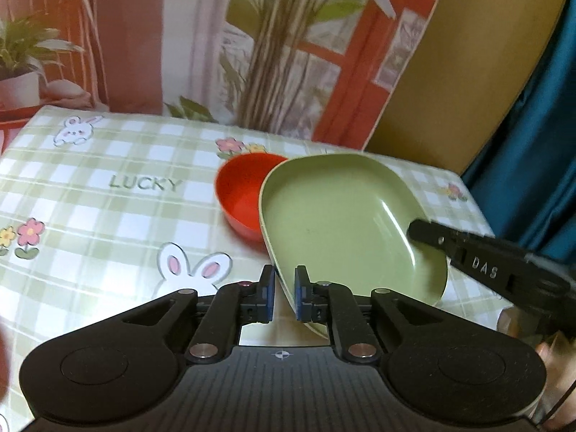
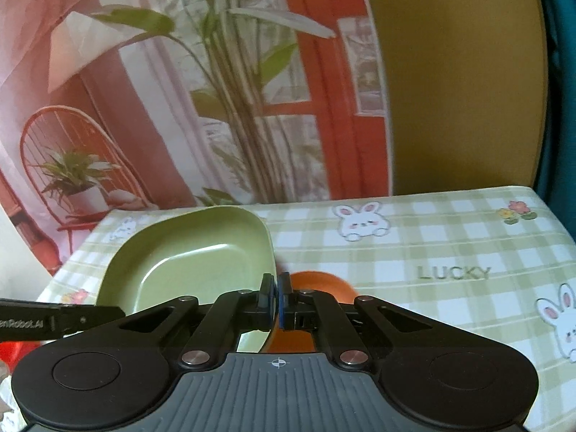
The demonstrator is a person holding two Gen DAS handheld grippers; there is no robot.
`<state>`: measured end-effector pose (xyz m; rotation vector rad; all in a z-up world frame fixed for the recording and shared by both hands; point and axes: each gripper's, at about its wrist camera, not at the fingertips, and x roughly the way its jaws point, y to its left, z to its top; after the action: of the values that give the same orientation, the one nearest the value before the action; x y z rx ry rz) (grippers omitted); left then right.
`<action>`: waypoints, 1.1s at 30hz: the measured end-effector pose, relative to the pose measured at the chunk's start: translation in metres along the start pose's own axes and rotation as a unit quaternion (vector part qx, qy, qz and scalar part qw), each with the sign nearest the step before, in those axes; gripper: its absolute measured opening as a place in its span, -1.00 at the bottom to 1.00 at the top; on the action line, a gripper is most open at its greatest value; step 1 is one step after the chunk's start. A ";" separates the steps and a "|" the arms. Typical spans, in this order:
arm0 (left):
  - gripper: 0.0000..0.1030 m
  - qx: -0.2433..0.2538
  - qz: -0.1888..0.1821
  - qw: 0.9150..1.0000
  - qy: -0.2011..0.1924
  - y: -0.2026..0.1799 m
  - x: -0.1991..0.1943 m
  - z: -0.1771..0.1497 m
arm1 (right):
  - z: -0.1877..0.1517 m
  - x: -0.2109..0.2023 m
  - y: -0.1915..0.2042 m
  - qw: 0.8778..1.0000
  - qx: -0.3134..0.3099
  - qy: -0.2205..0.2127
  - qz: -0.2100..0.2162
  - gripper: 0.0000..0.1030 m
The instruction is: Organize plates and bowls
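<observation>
Plate (image 1: 345, 216): green, rounded-square, tilted and carried above the table (image 1: 90, 187); centre-right of the left view, lower left of centre in the right view.
Bowl (image 1: 239, 194): red, on the table just behind and partly under the plate's far edge; orange rim (image 2: 324, 280) peeking past the fingers in the right view.
Left gripper (image 1: 284, 293): near rim of the plate passing between the blue pads, a visible gap on the left pad side; slack, hardly pinching, no firm clamp visible.
Right gripper (image 2: 276, 302): clenched on the plate's rim, pads pressed together on the thin edge; seen in the left view as a black finger (image 1: 432, 239) lying over the plate's right side.
Plate relative to grippers: rim edge-on at the left fingertips, body stretching away up and right; right grip on the opposite side.
Risk: with the left hold loose, weight hanging on one thin pinch; likely pivot or slip, corner dropping onto the bowl.
Risk, second: tilted plate clipping the bowl's rim and tipping it while lowering.
</observation>
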<state>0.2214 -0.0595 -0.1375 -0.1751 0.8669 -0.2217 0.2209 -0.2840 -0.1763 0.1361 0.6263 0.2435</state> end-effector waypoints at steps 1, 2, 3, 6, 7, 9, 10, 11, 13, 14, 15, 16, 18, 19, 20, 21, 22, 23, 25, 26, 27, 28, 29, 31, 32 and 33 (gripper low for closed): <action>-0.76 -0.004 -0.002 1.000 0.004 -0.003 0.003 -0.001 | 0.001 0.001 -0.004 1.000 -0.006 0.004 0.000 -0.95; -0.75 -0.008 -0.003 1.000 0.005 -0.006 0.005 -0.002 | 0.003 0.002 -0.009 1.000 -0.013 0.008 0.001 -0.95; -0.75 -0.011 -0.004 1.000 0.006 -0.008 0.007 -0.003 | 0.005 0.003 -0.012 1.000 -0.019 0.012 0.000 -0.95; -0.72 -0.019 -0.011 1.000 0.014 -0.015 0.012 -0.006 | 0.008 0.006 -0.021 0.999 -0.037 0.020 0.001 -0.94; -0.71 -0.019 -0.013 1.000 0.016 -0.017 0.013 -0.007 | 0.009 0.007 -0.024 0.999 -0.041 0.023 0.001 -0.94; -0.70 -0.017 -0.017 1.000 0.020 -0.020 0.015 -0.009 | 0.011 0.010 -0.030 0.999 -0.046 0.029 0.002 -0.93; -0.69 -0.018 -0.019 0.999 0.023 -0.021 0.015 -0.011 | 0.012 0.011 -0.032 0.998 -0.048 0.032 0.004 -0.93; -0.69 -0.018 -0.022 0.999 0.025 -0.021 0.017 -0.012 | 0.012 0.012 -0.034 0.998 -0.051 0.035 0.007 -0.93; -0.68 -0.018 -0.025 0.999 0.029 -0.023 0.019 -0.013 | 0.012 0.013 -0.038 0.998 -0.058 0.038 0.009 -0.92; -0.68 -0.017 -0.027 0.999 0.031 -0.024 0.020 -0.013 | 0.011 0.014 -0.039 0.997 -0.060 0.040 0.009 -0.92; -0.67 -0.016 -0.028 0.999 0.032 -0.025 0.021 -0.014 | 0.011 0.015 -0.041 0.997 -0.061 0.042 0.008 -0.92; -0.67 -0.016 -0.029 0.999 0.035 -0.026 0.022 -0.015 | 0.010 0.016 -0.043 0.997 -0.061 0.043 0.008 -0.92; -0.66 -0.015 -0.032 0.999 0.040 -0.028 0.024 -0.017 | 0.009 0.017 -0.046 0.997 -0.061 0.047 0.008 -0.91; -0.65 -0.015 -0.033 0.998 0.042 -0.029 0.025 -0.018 | 0.008 0.018 -0.048 0.997 -0.060 0.048 0.008 -0.91; -0.64 -0.014 -0.035 0.998 0.044 -0.030 0.026 -0.019 | 0.007 0.020 -0.049 0.997 -0.060 0.051 0.007 -0.90; -0.64 -0.014 -0.036 0.998 0.046 -0.031 0.027 -0.019 | 0.007 0.021 -0.050 0.997 -0.060 0.053 0.007 -0.89; -0.64 -0.013 -0.036 0.998 0.048 -0.031 0.029 -0.019 | 0.006 0.022 -0.052 0.997 -0.060 0.055 0.007 -0.89; -0.64 -0.013 -0.037 0.998 0.051 -0.031 0.030 -0.019 | 0.005 0.022 -0.053 0.997 -0.060 0.057 0.007 -0.89; -0.64 -0.015 -0.038 0.998 0.054 -0.031 0.034 -0.019 | 0.003 0.023 -0.054 0.996 -0.060 0.060 0.005 -0.89; -0.64 -0.016 -0.038 0.998 0.056 -0.031 0.035 -0.020 | 0.003 0.024 -0.055 0.996 -0.061 0.061 0.005 -0.88; -0.63 -0.016 -0.038 0.997 0.058 -0.031 0.035 -0.020 | 0.002 0.026 -0.055 0.996 -0.062 0.063 0.004 -0.88; -0.63 -0.015 -0.039 0.997 0.059 -0.031 0.036 -0.021 | 0.001 0.027 -0.056 0.996 -0.062 0.065 0.003 -0.88; -0.63 -0.015 -0.039 0.997 0.060 -0.031 0.037 -0.021 | 0.001 0.028 -0.056 0.996 -0.063 0.067 0.002 -0.88; -0.63 -0.016 -0.039 0.997 0.061 -0.030 0.038 -0.021 | 0.000 0.030 -0.056 0.995 -0.065 0.069 0.001 -0.87; -0.63 -0.017 -0.039 0.997 0.061 -0.029 0.038 -0.021 | 0.000 0.031 -0.056 0.995 -0.065 0.071 0.001 -0.87; -0.63 -0.017 -0.038 0.997 0.062 -0.029 0.039 -0.022 | 0.000 0.032 -0.056 0.995 -0.065 0.071 0.000 -0.87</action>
<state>0.2255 -0.0995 -0.1729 -0.2271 0.9883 -0.2915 0.2556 -0.3291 -0.2053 -0.0065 0.7503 0.2950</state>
